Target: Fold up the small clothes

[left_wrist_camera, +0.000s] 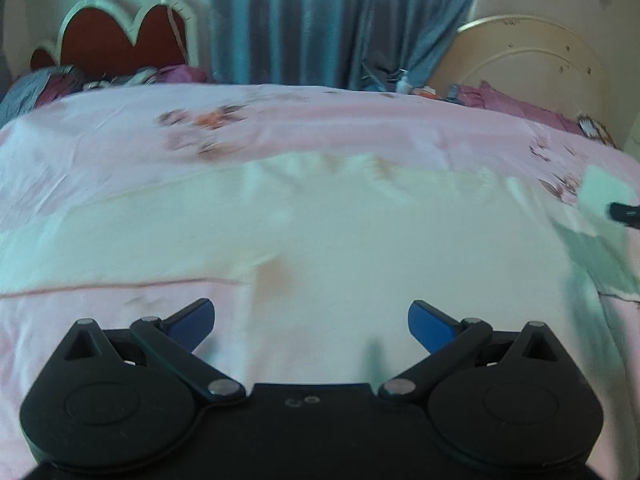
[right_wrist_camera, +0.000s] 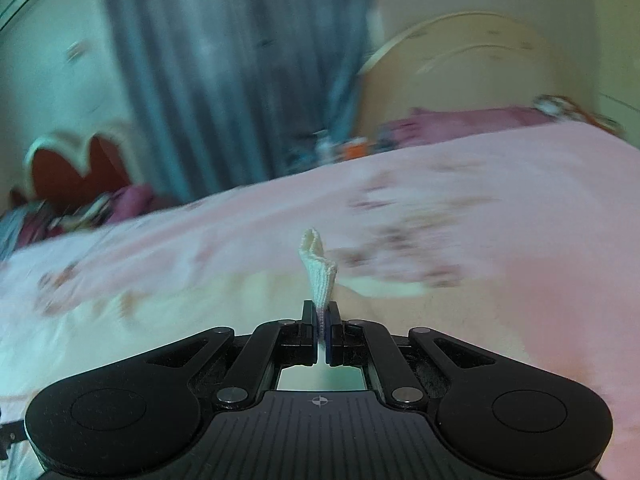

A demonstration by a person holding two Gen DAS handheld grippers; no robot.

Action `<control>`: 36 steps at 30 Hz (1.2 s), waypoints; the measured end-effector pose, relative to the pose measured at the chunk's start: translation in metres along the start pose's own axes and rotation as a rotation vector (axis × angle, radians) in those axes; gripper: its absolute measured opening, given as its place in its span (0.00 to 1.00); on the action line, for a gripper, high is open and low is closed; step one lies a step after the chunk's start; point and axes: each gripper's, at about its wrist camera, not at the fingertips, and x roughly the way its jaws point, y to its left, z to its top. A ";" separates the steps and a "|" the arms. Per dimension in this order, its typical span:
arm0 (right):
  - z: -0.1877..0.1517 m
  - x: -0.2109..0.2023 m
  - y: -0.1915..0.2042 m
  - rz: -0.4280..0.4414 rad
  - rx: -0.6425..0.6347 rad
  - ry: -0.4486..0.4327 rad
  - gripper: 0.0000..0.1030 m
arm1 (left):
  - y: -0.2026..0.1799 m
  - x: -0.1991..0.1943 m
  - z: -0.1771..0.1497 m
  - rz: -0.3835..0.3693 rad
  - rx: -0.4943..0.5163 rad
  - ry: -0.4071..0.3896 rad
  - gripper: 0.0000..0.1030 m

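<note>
My right gripper (right_wrist_camera: 321,316) is shut on a small white knitted garment (right_wrist_camera: 318,266), whose ribbed edge sticks up from between the jaws above the bed. In the left wrist view that pale garment (left_wrist_camera: 604,190) hangs at the far right edge, with the right gripper's black tip (left_wrist_camera: 624,213) beside it. My left gripper (left_wrist_camera: 311,320) is open and empty, its blue-padded fingers (left_wrist_camera: 430,326) spread wide just above the bedsheet. Both views are blurred by motion.
A pink and pale floral bedsheet (left_wrist_camera: 280,208) covers the bed. A red headboard (left_wrist_camera: 116,40) is at the back left, blue curtains (left_wrist_camera: 320,20) behind, a cream headboard (left_wrist_camera: 532,64) at back right. Small items and purple bedding (left_wrist_camera: 500,100) lie at the far edge.
</note>
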 end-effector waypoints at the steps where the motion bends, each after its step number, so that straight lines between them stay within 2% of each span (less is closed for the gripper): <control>1: -0.003 0.008 0.021 0.018 -0.030 0.009 0.02 | 0.012 -0.002 -0.002 -0.007 -0.016 0.002 1.00; 6: -0.033 0.045 0.099 0.102 -0.167 0.067 0.02 | 0.058 -0.011 -0.013 0.029 -0.044 -0.002 1.00; 11: -0.067 0.075 0.140 0.143 -0.232 0.153 0.02 | 0.094 -0.016 -0.015 0.025 -0.103 0.004 1.00; 12: -0.073 0.080 0.145 0.134 -0.248 0.175 0.02 | 0.098 -0.017 -0.015 0.026 -0.104 0.001 1.00; 14: -0.082 0.079 0.157 0.102 -0.319 0.146 0.06 | 0.102 -0.018 -0.014 0.027 -0.107 -0.005 1.00; 15: -0.084 0.076 0.158 0.107 -0.331 0.140 0.24 | 0.101 -0.019 -0.013 0.019 -0.105 -0.011 1.00; 16: -0.083 0.069 0.155 0.125 -0.316 0.127 0.55 | 0.099 -0.018 -0.010 0.005 -0.104 -0.017 1.00; 17: -0.081 0.065 0.152 0.134 -0.301 0.106 0.66 | 0.097 -0.017 -0.009 -0.008 -0.102 -0.022 1.00; 19: -0.080 0.056 0.138 0.133 -0.276 0.111 0.66 | 0.086 -0.011 -0.001 -0.083 -0.105 -0.020 0.99; 20: -0.079 0.050 0.130 0.136 -0.257 0.120 0.66 | 0.079 -0.007 0.002 -0.130 -0.112 -0.022 0.96; 21: -0.079 0.046 0.120 0.139 -0.238 0.128 0.58 | 0.071 -0.002 0.006 -0.181 -0.118 -0.020 0.86; 22: -0.079 0.042 0.110 0.132 -0.220 0.141 0.43 | 0.060 0.005 0.010 -0.236 -0.118 -0.006 0.79; 23: -0.079 0.036 0.097 0.107 -0.198 0.154 0.39 | 0.048 0.014 0.014 -0.277 -0.109 0.013 0.64; 24: -0.079 0.033 0.084 0.085 -0.174 0.163 0.35 | 0.034 0.023 0.018 -0.312 -0.097 0.029 0.58; 28: -0.079 0.014 0.026 -0.003 -0.046 0.163 0.32 | -0.006 0.059 0.030 -0.386 -0.086 0.063 0.59; 32: -0.075 0.006 -0.024 -0.051 0.073 0.165 0.32 | -0.031 0.087 0.035 -0.410 -0.116 0.115 0.54; 34: -0.073 0.005 -0.039 -0.043 0.119 0.159 0.32 | -0.038 0.093 0.040 -0.414 -0.128 0.109 0.44; 36: -0.071 0.008 -0.046 -0.053 0.141 0.154 0.32 | -0.042 0.097 0.042 -0.436 -0.144 0.118 0.14</control>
